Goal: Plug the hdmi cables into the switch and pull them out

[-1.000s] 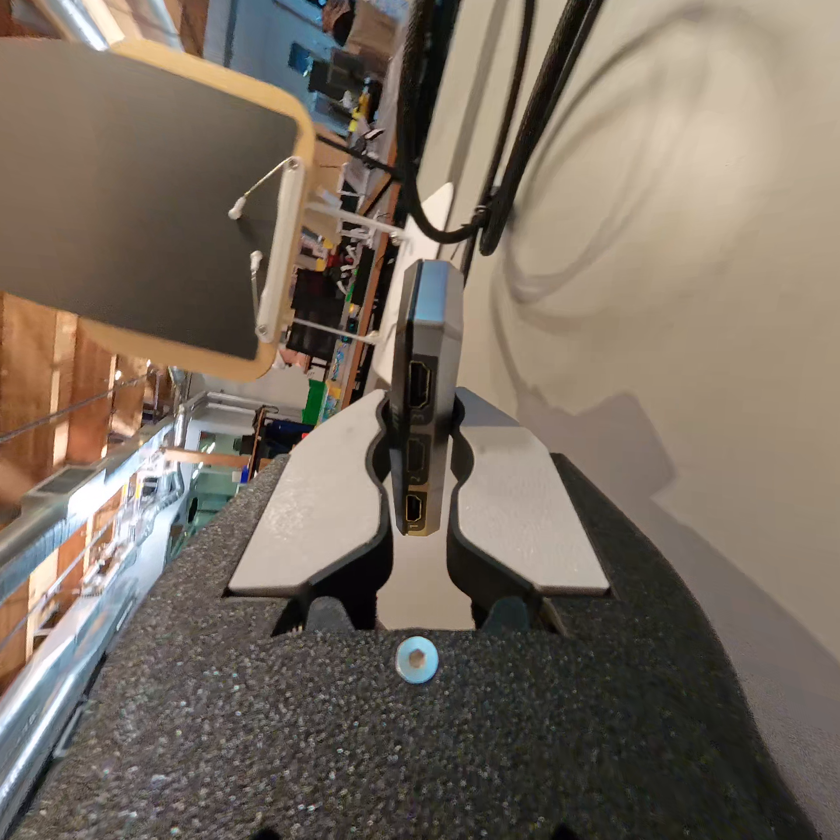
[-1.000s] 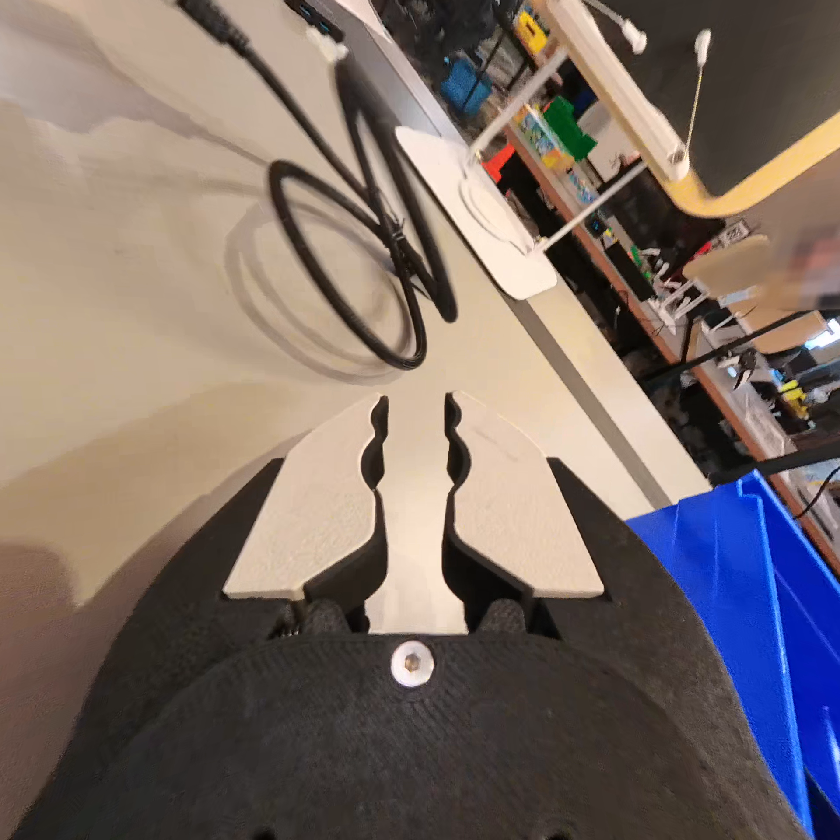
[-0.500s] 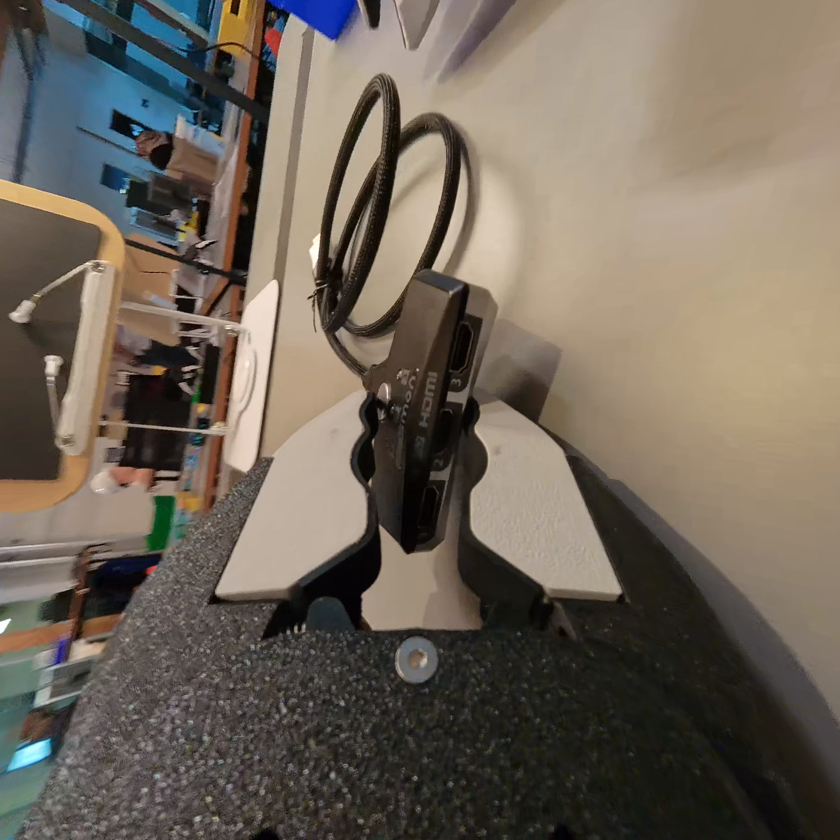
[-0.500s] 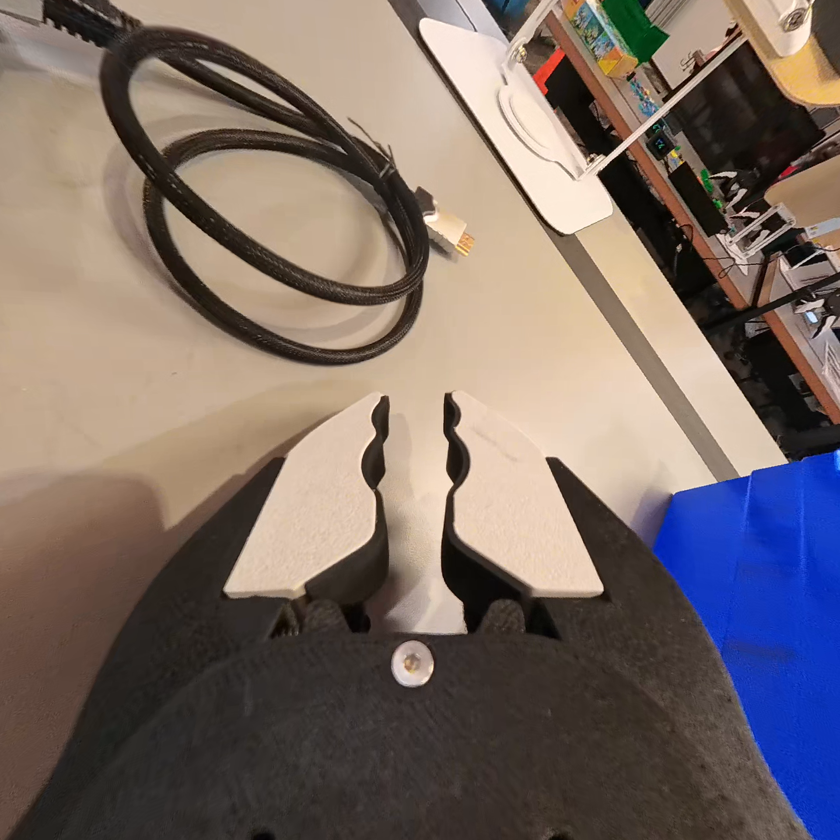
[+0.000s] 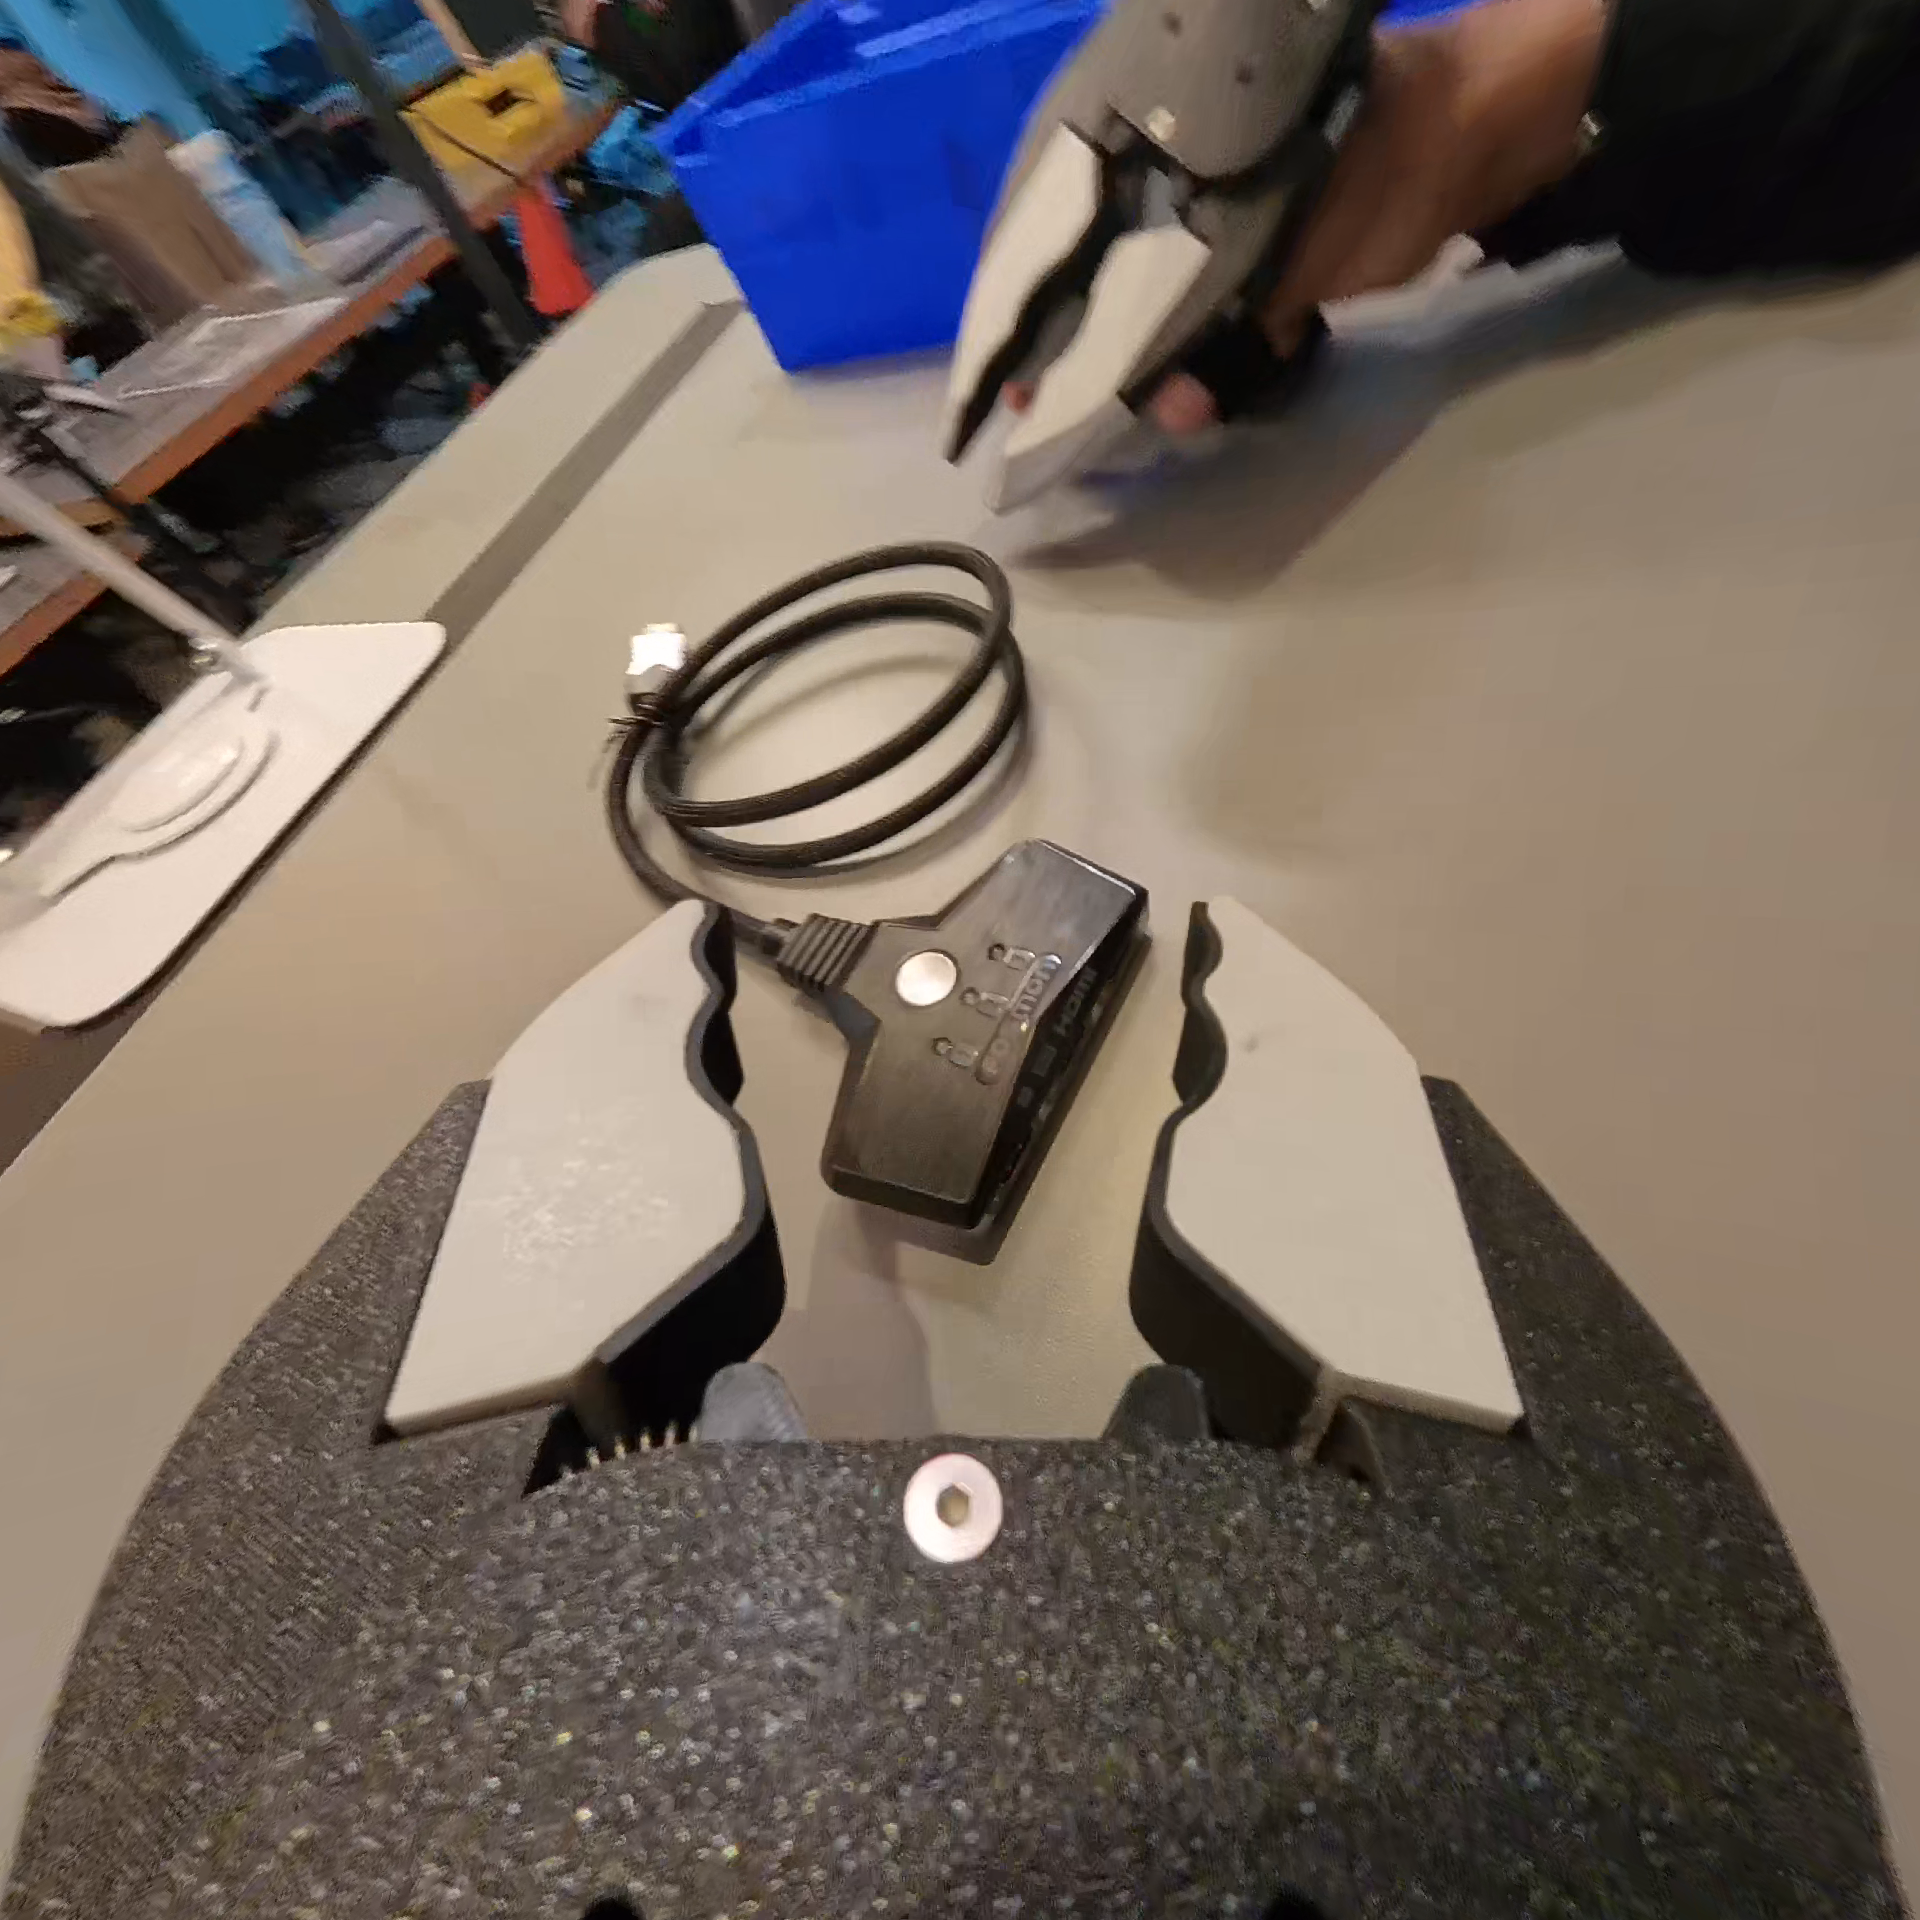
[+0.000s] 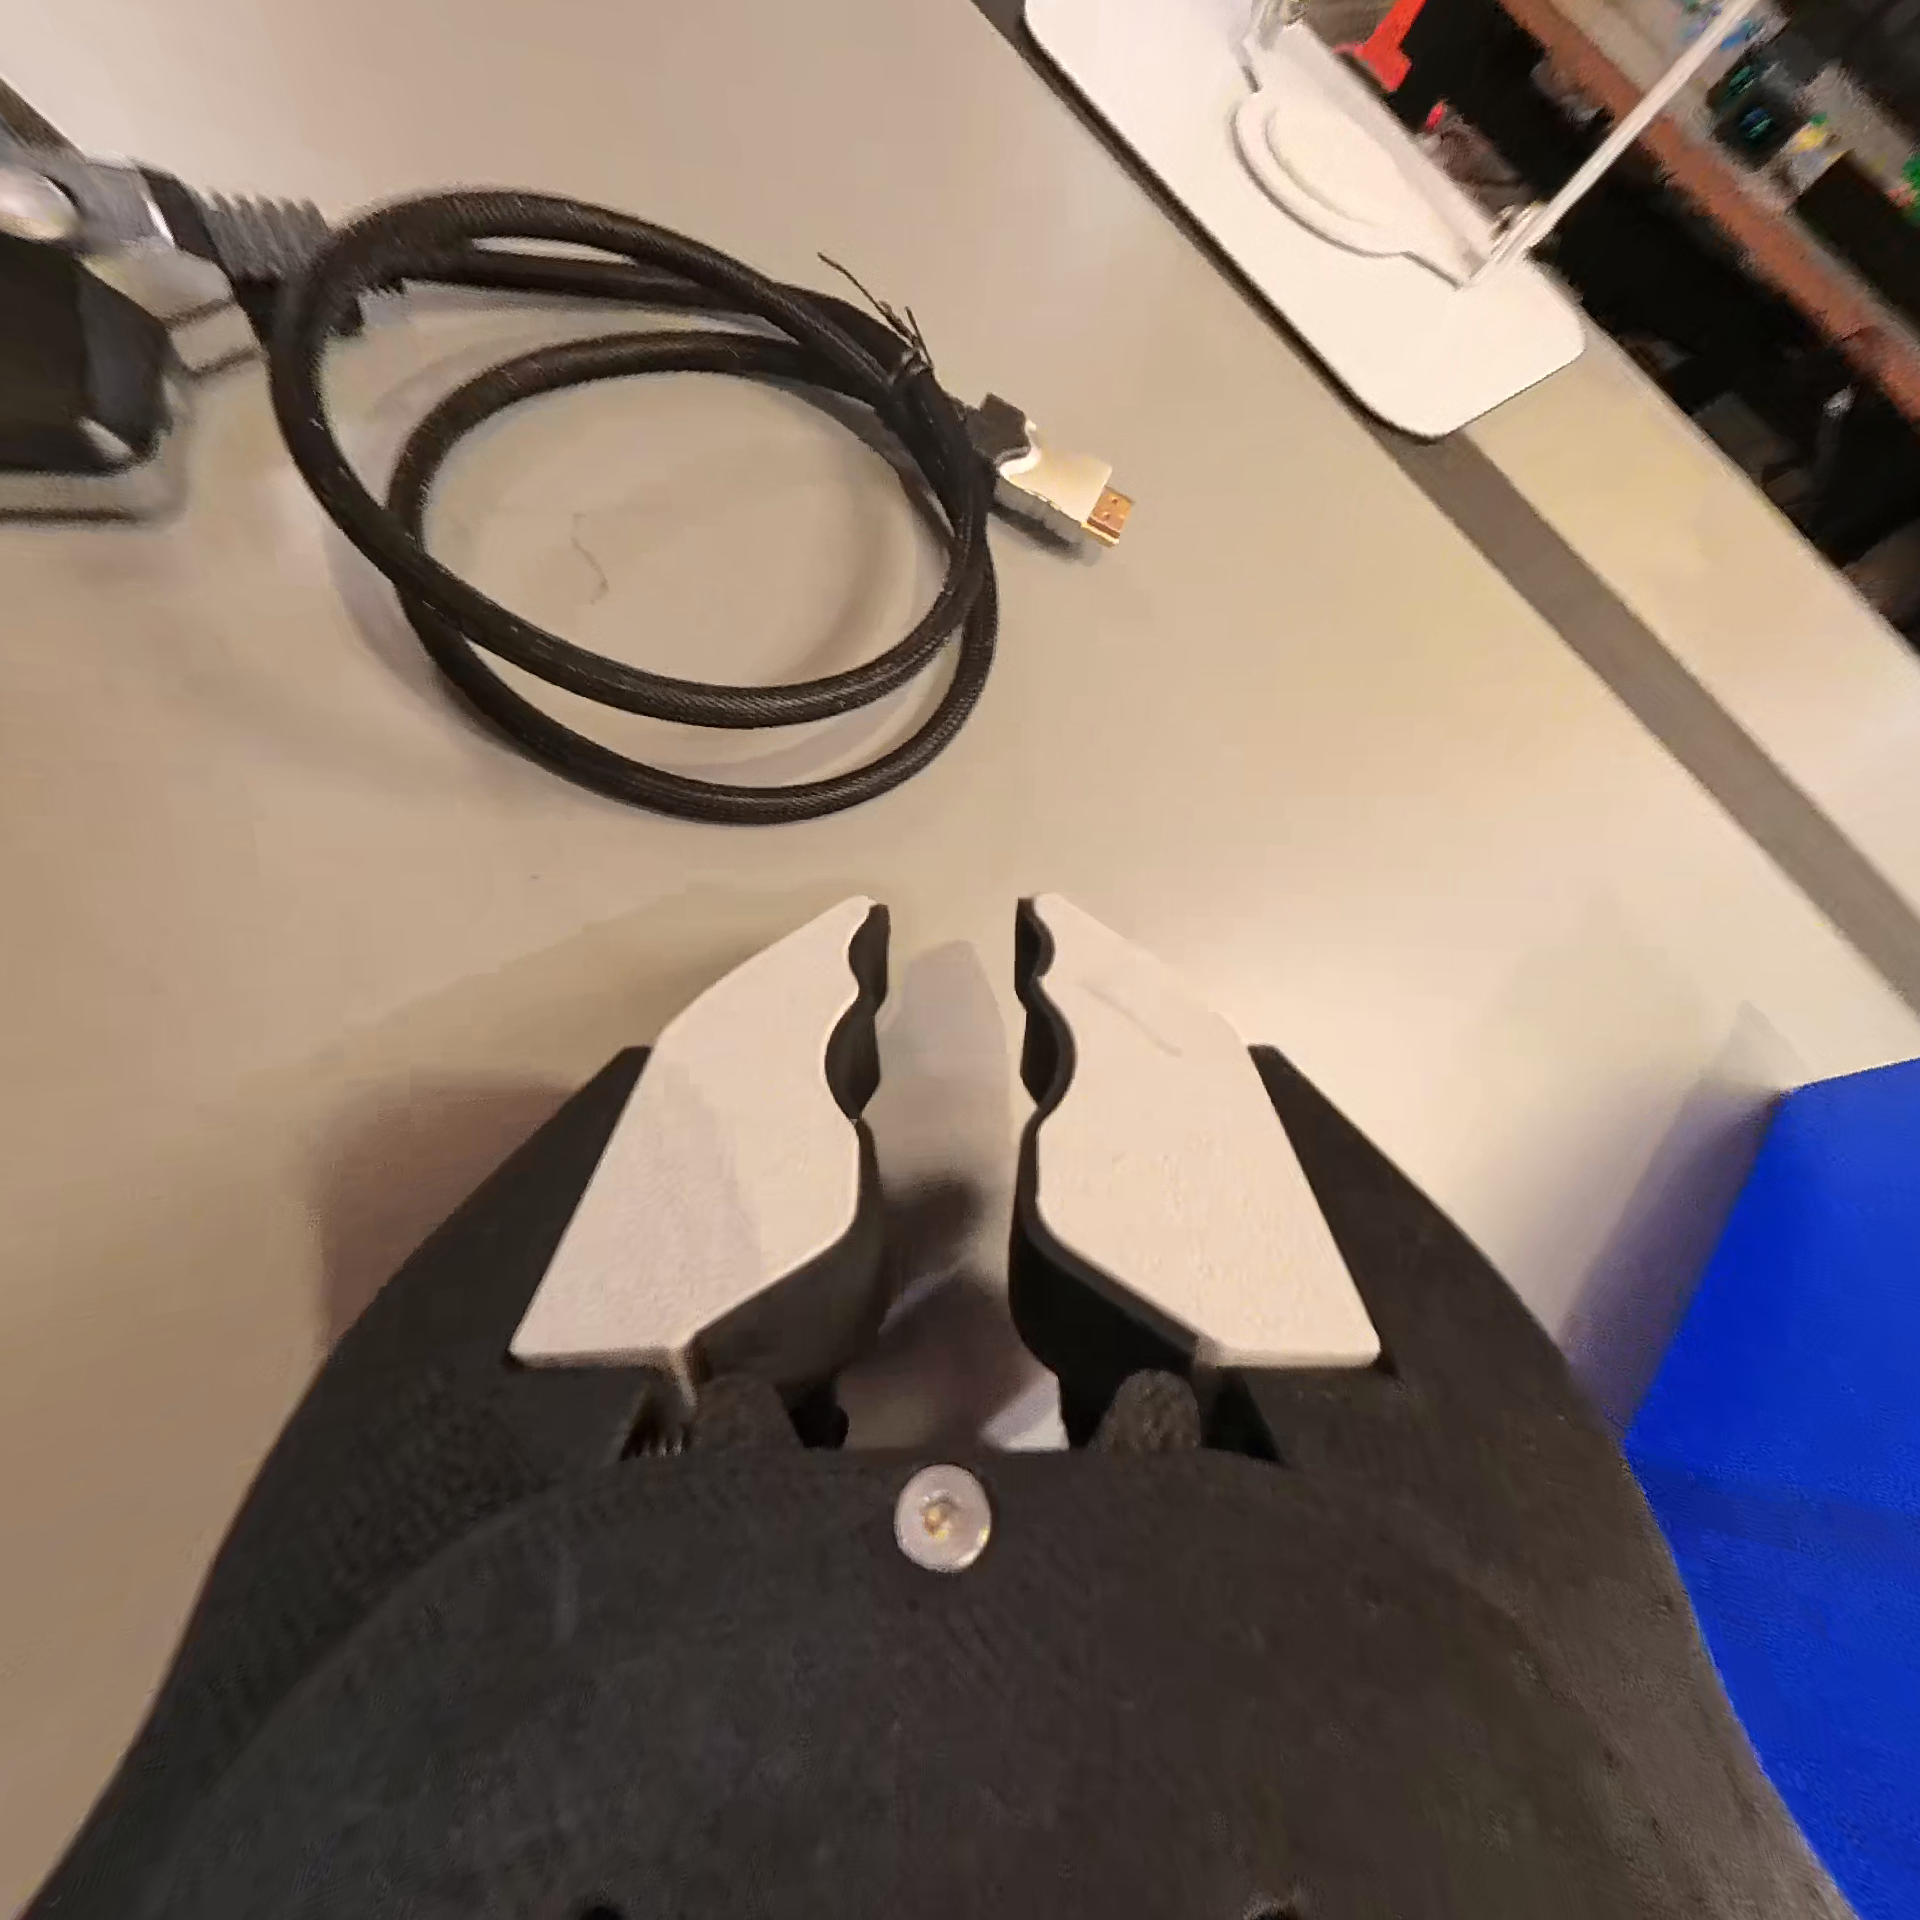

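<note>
The black HDMI switch point(image 5: 977, 1049) lies flat on the grey table point(image 5: 1455, 831), between my left gripper's point(image 5: 951, 914) wide-open fingers; neither pad touches it. Its attached black braided cable point(image 5: 831, 717) is coiled just beyond it, and the silver plug point(image 5: 655, 655) lies free at the coil's far left. My right gripper point(image 6: 951, 914) stands slightly open with nothing between its pads, low over the table just short of the coil point(image 6: 675, 623). The gold-tipped plug point(image 6: 1070, 499) lies beyond it. The right gripper also shows in the left wrist view point(image 5: 997, 447), held by a hand.
A blue bin point(image 5: 831, 187) stands at the table's far side, and in the right wrist view point(image 6: 1787, 1351) it is close on the right. A white lamp base point(image 5: 208, 779) sits at the table's left edge. Cluttered benches lie beyond the table. Tip to tip, the grippers are about 20 cm apart. To the black HDMI switch point(image 5: 977, 1049): left tips about 4 cm, right tips about 20 cm. The gold-tipped plug point(image 6: 1070, 499) is about 12 cm from my right fingertips and 20 cm from my left.
My left gripper turned from holding the switch upright, lowered it to the table and opened wide, letting it go. My right gripper stayed slightly open and the coil drew nearer.
</note>
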Action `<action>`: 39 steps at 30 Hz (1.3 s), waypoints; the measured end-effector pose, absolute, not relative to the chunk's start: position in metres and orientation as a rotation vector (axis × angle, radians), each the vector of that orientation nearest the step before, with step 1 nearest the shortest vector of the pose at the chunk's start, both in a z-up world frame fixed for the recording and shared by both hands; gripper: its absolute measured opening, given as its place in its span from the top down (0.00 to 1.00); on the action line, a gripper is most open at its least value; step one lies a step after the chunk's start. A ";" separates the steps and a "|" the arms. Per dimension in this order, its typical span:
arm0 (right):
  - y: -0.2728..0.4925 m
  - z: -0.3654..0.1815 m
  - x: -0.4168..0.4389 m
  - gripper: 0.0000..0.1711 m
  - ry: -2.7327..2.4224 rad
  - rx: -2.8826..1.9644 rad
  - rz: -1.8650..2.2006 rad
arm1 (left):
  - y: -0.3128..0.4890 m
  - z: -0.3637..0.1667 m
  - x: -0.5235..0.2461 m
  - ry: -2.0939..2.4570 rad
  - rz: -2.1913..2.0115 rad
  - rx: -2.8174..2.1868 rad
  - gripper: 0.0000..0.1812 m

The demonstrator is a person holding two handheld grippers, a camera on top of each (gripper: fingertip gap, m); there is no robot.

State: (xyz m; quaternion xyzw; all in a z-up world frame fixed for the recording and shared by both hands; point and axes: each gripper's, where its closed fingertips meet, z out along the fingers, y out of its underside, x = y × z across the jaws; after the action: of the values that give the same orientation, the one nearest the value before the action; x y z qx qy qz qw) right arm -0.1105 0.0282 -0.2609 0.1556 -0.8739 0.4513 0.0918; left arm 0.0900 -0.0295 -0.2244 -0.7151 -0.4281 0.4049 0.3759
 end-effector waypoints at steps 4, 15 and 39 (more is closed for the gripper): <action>0.031 -0.260 -0.104 0.86 -2.680 0.416 1.381 | -0.049 -0.190 0.113 -1.308 1.192 -1.553 0.57; 0.033 -0.263 -0.098 0.85 -2.700 0.435 1.359 | -0.196 -0.134 0.374 -2.486 1.539 -1.048 0.69; 0.034 -0.269 -0.090 0.85 -2.654 0.560 1.292 | -0.324 -0.261 0.466 -3.040 0.870 -1.648 0.92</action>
State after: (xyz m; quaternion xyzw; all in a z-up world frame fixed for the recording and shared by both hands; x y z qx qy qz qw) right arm -0.0896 0.0342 -0.2694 0.1860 -0.8813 0.4290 0.0683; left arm 0.4659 -0.3245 -0.2606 -0.4518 -0.8335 0.2385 -0.2106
